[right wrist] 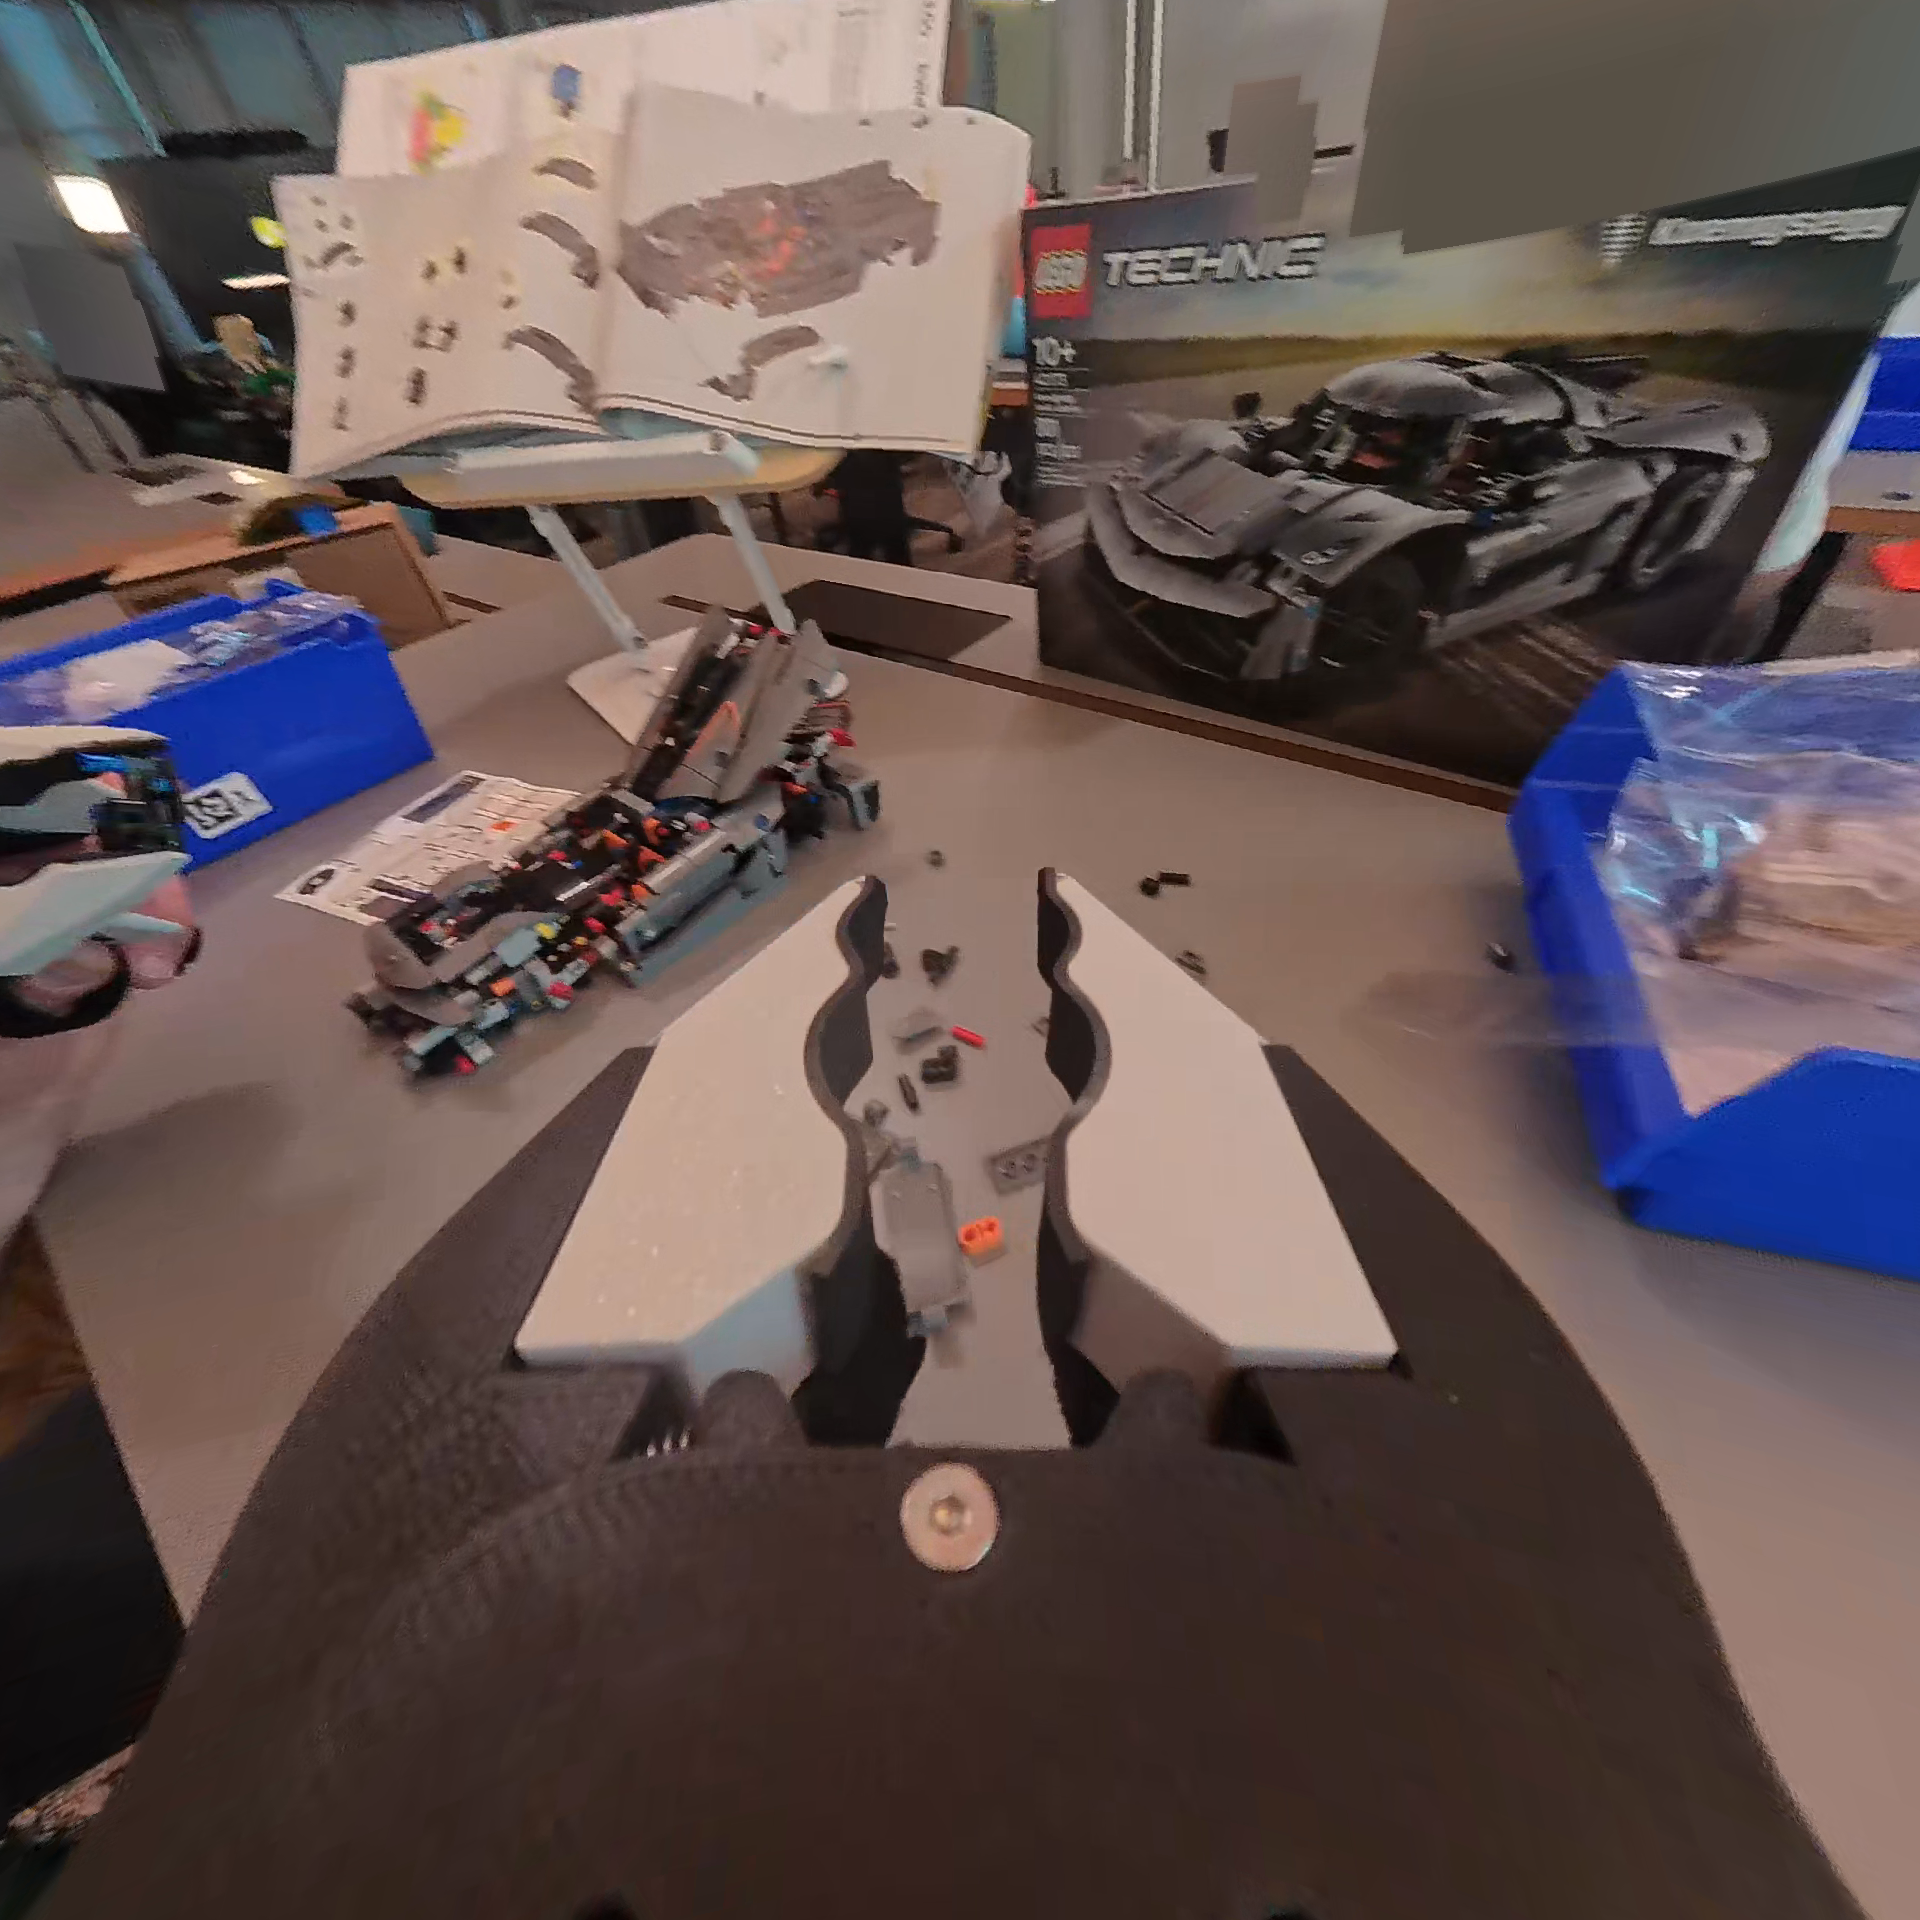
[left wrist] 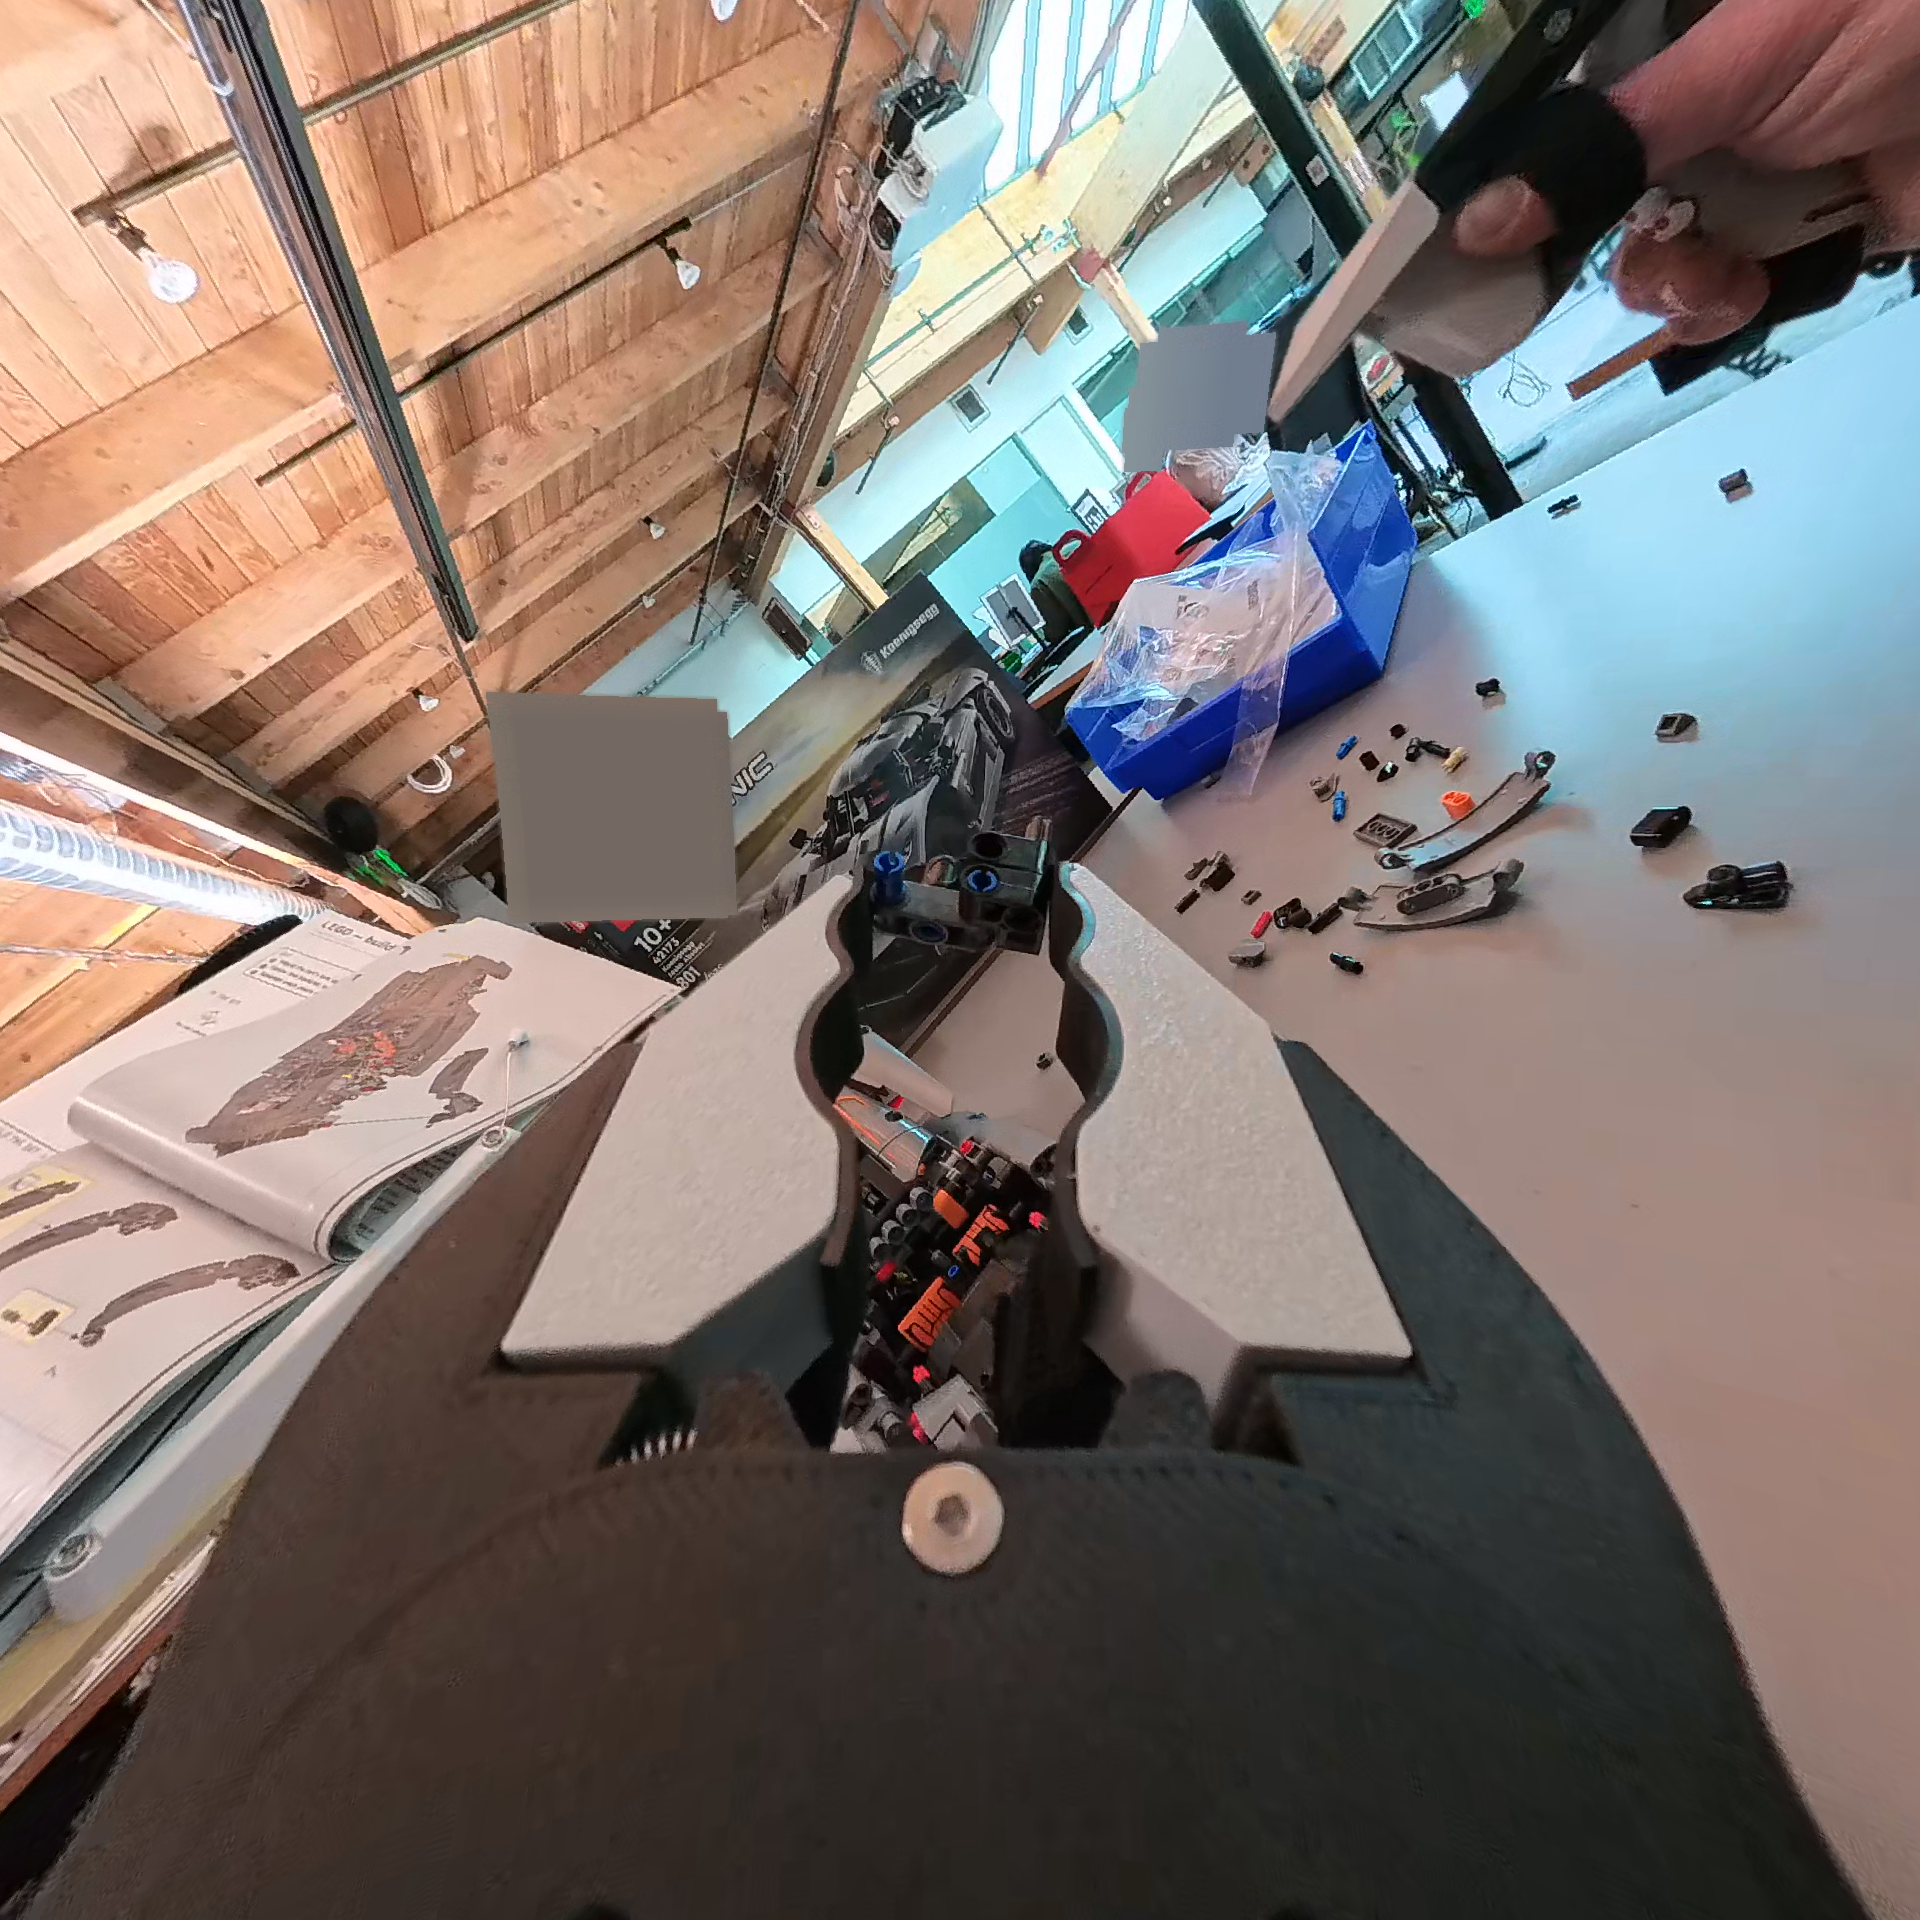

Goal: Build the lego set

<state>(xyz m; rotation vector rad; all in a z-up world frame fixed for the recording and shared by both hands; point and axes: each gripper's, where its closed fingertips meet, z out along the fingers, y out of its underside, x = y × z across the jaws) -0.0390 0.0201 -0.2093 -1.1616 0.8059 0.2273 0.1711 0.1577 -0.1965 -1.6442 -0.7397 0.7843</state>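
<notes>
Left wrist view: your left gripper (left wrist: pixel 961 894) clamps black sub-assembly (left wrist: pixel 971 891). Right gripper (right wrist: pixel 961 883) fingers apart above loose parts (right wrist: pixel 940 1049); next, pick connector.

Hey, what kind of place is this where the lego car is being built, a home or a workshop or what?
Probably a shared workshop or open office, not a home. The ceiling is bare wooden planks with track lights, blue parts bins sit on a grey worktable, and more desks stand behind.
</notes>
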